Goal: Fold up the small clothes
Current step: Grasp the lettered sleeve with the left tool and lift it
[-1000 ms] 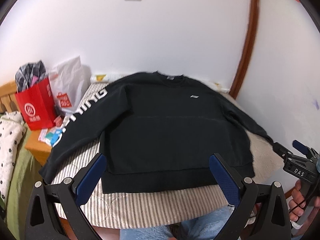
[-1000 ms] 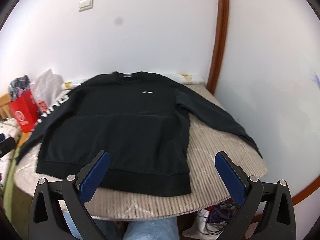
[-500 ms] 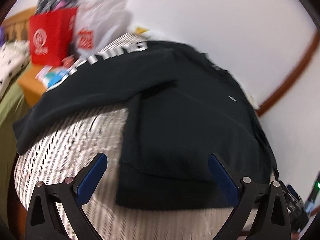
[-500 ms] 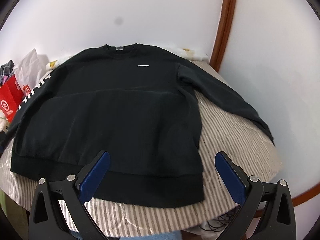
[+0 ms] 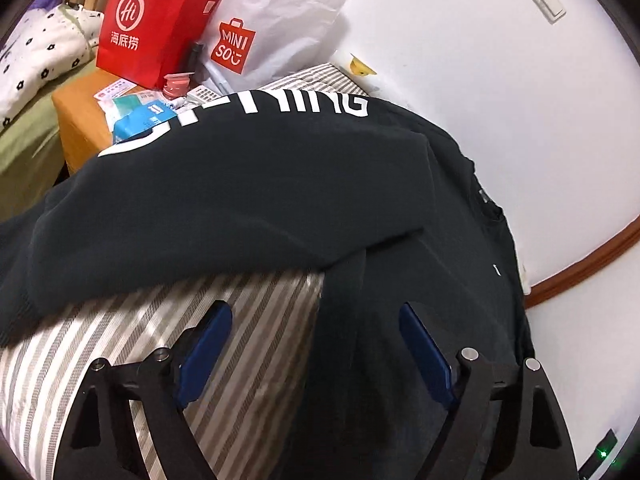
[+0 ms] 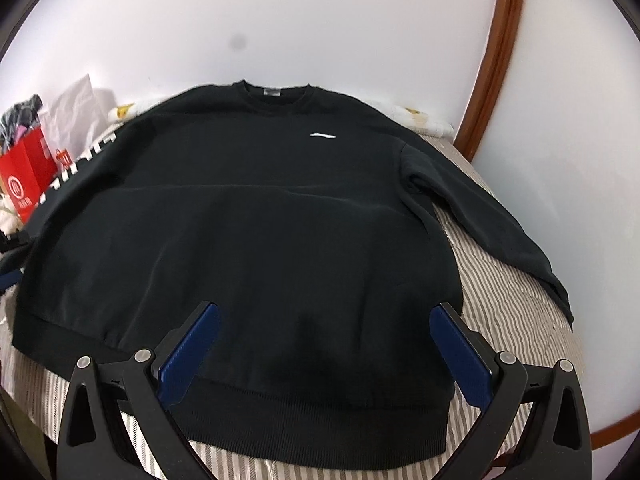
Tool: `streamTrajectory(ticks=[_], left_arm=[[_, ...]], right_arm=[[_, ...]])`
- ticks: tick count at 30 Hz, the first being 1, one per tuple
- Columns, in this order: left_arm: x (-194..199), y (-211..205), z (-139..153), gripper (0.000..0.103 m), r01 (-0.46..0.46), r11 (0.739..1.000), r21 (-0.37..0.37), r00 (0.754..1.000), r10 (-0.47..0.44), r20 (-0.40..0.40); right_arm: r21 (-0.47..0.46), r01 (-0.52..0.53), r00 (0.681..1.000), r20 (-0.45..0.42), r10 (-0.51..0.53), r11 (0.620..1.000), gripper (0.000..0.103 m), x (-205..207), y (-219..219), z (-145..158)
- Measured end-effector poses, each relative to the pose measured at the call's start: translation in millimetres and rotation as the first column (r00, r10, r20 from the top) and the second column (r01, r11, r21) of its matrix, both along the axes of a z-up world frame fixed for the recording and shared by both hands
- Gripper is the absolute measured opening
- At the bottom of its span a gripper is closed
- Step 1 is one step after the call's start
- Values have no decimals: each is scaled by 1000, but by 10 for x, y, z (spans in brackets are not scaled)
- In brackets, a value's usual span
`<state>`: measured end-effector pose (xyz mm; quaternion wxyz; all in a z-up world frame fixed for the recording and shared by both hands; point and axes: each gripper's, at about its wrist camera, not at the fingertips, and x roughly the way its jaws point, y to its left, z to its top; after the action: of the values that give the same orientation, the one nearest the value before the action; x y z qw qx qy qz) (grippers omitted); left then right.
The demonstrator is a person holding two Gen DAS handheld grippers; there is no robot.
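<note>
A black sweatshirt (image 6: 256,232) lies flat, front up, on a round striped cushion (image 6: 516,308), sleeves spread to both sides. Its left sleeve with white lettering (image 5: 224,184) crosses the left wrist view. My left gripper (image 5: 316,328) is open, low over the sweatshirt's left side edge below the armpit, one finger over the striped cover, the other over the black body. My right gripper (image 6: 324,328) is open, just above the lower right part of the body, near the hem (image 6: 320,412). Neither holds anything.
A red paper bag (image 5: 160,20) and a white Miniso bag (image 5: 272,24) stand beyond the left sleeve, with small packets (image 5: 140,116) on an orange surface. A spotted pillow (image 5: 36,60) lies far left. A white wall and a brown curved trim (image 6: 496,52) stand behind.
Both grippers have moved forward and down, closer to the sweatshirt. The left one swung left toward the sleeve side. Both stayed open.
</note>
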<state>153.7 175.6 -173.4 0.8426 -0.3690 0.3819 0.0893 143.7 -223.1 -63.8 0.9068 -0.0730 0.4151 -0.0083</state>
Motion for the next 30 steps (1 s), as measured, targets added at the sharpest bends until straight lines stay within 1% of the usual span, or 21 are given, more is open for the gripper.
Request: streamTrajectory(ticks=[5, 7, 9, 11, 12, 13, 14, 15, 16, 18, 19, 21, 24, 26, 27, 29, 30], left_arm=[[180, 130, -33, 74, -65, 998, -11, 998, 65, 3], [275, 173, -34, 72, -91, 996, 1, 996, 91, -5], [349, 201, -22, 63, -109, 994, 33, 994, 110, -30], [412, 266, -23, 43, -145, 988, 55, 987, 148, -59], [446, 302, -24, 36, -158, 985, 69, 984, 164, -76], [492, 334, -21, 22, -163, 982, 92, 980, 171, -98], [543, 362, -10, 11, -153, 983, 106, 980, 165, -112], [574, 375, 13, 8, -148, 982, 117, 980, 161, -115], [594, 382, 78, 8, -153, 977, 147, 979, 170, -112], [636, 330, 283, 7, -148, 964, 219, 982, 169, -81], [676, 283, 420, 6, -135, 957, 258, 986, 156, -60], [772, 180, 667, 6, -111, 944, 312, 993, 121, -13], [1007, -81, 1051, 6, -52, 921, 386, 998, 37, 44], [1169, -314, 1286, 6, -1, 914, 405, 996, -34, 81], [1269, -459, 1388, 6, 31, 906, 421, 993, -76, 90], [1485, -832, 1570, 6, 100, 876, 471, 979, -170, 108], [1561, -984, 1617, 6, 124, 863, 489, 972, -205, 114]], right_arm=[[7, -3, 1000, -7, 3, 1000, 103, 138, 3, -17], [8, -4, 1000, -11, 4, 1000, 103, 184, -11, -16], [7, -6, 1000, -14, 6, 1000, 103, 214, -31, -17], [-3, -2, 1000, -14, 2, 1000, 103, 255, -55, -24], [-5, 1, 1000, -14, -1, 1000, 103, 267, -70, -28], [-5, 4, 1000, -16, -4, 1000, 103, 282, -99, -38], [-1, 7, 1000, -20, -7, 1000, 103, 301, -132, -52], [4, 11, 1000, -24, -11, 1000, 103, 320, -161, -65], [11, 14, 999, -30, -14, 1000, 103, 346, -200, -80], [24, 23, 999, -37, -23, 999, 103, 383, -271, -104], [27, 29, 999, -38, -28, 999, 103, 400, -308, -111], [33, 35, 999, -35, -34, 999, 103, 430, -376, -116], [36, 44, 999, -28, -43, 998, 103, 470, -479, -105], [38, 52, 999, -16, -51, 998, 103, 474, -558, -85], [39, 56, 998, -11, -56, 998, 103, 473, -588, -76], [45, 67, 998, -1, -67, 997, 103, 447, -662, -63], [39, 73, 997, 3, -73, 997, 103, 434, -697, -63]])
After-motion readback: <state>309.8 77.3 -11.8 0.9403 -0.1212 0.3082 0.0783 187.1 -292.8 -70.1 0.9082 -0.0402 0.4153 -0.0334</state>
